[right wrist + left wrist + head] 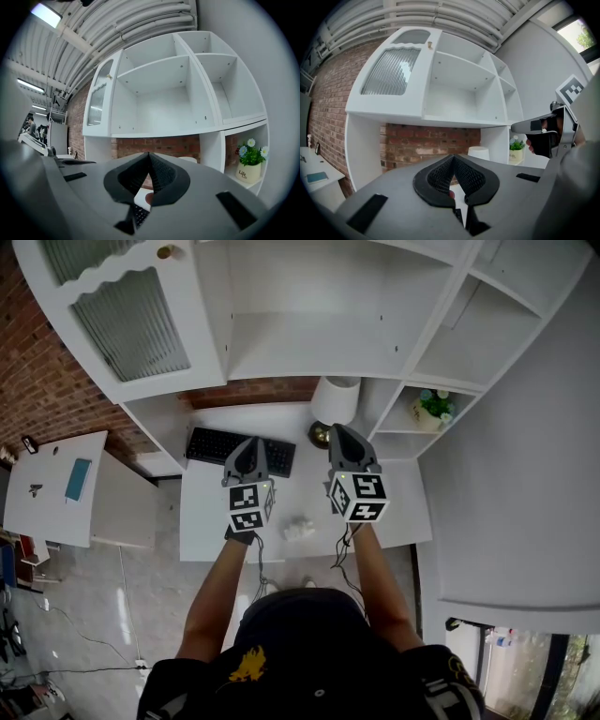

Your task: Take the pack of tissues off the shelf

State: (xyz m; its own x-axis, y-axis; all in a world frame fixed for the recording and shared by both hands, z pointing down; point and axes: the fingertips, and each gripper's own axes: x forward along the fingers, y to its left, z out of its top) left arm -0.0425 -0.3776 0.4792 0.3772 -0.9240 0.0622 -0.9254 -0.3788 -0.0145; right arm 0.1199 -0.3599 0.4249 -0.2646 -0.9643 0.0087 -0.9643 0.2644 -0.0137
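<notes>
We hold the left tool (452,159) and the right tool (148,154) level, each pressed together on nothing, facing the white shelf (159,101). A white bundle (300,529), seemingly the tissues, lies on the bench (211,512) below, between them.

One legible inscription is recorded: the word "Life" in dark script on the cream flower pot (248,172), which stands in a lower shelf compartment to the right of the right gripper (148,157) and beyond its tips. A smaller line printed beneath that word is too small to read. The marker cube (359,497) on the right gripper and the marker cube (249,506) on the left gripper (251,442) carry black-and-white square code patterns only, without letters or numerals. The keyboard (211,444), below and ahead of the left gripper, shows no readable key legends.
</notes>
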